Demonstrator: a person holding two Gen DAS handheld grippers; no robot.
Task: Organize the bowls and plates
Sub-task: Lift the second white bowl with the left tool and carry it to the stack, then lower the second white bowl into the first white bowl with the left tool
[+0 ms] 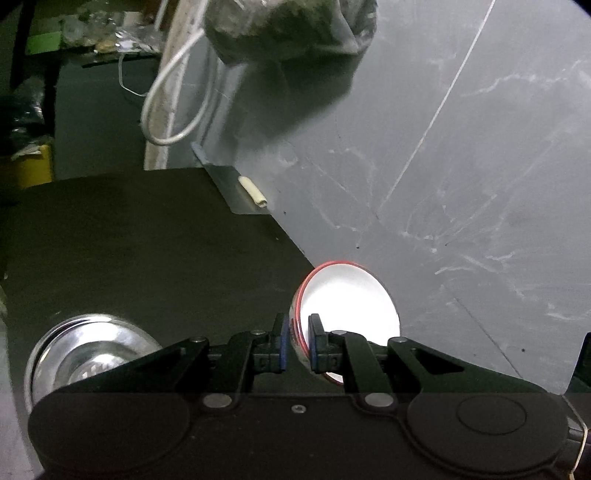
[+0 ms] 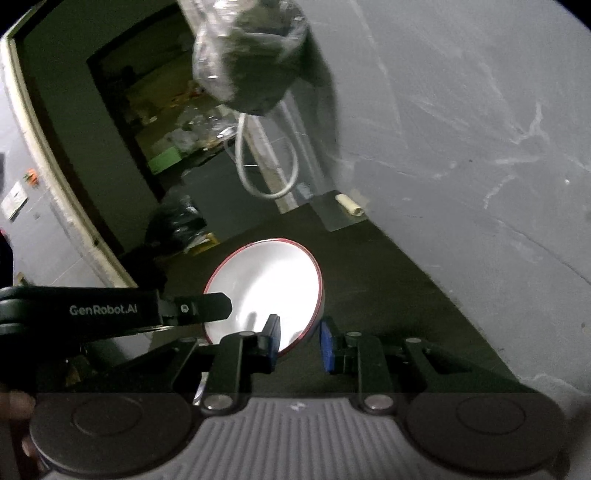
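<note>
Two dishes in view, one of them lifted

One white bowl (image 1: 347,314) with a red rim is pinched by its rim in the left gripper (image 1: 297,345), blue pads (image 1: 283,345) clamped either side of the wall, so that gripper is closed on it. The bowl is tilted and looks clear of the dark table (image 1: 147,240), close to the grey wall (image 1: 461,166). In the right wrist view the same bowl (image 2: 266,288) shows with the left gripper (image 2: 218,306) reaching in from the left onto its rim.

Right gripper (image 2: 300,345): jaws part way apart, nothing seen between the pads; the bowl's edge sits just behind its left finger, contact cannot be told.

One shiny metal bowl (image 1: 85,350) rests on the table at lower left, untouched.

Count: one white bowl, one metal bowl, no plates in view, two grippers. Also one hanging plastic bag (image 1: 288,26), one white cable loop (image 1: 173,92).

Progress, as judged: early to middle. One bowl is in transit, no stack or destination visible, and the metal bowl is not yet handled.
</note>
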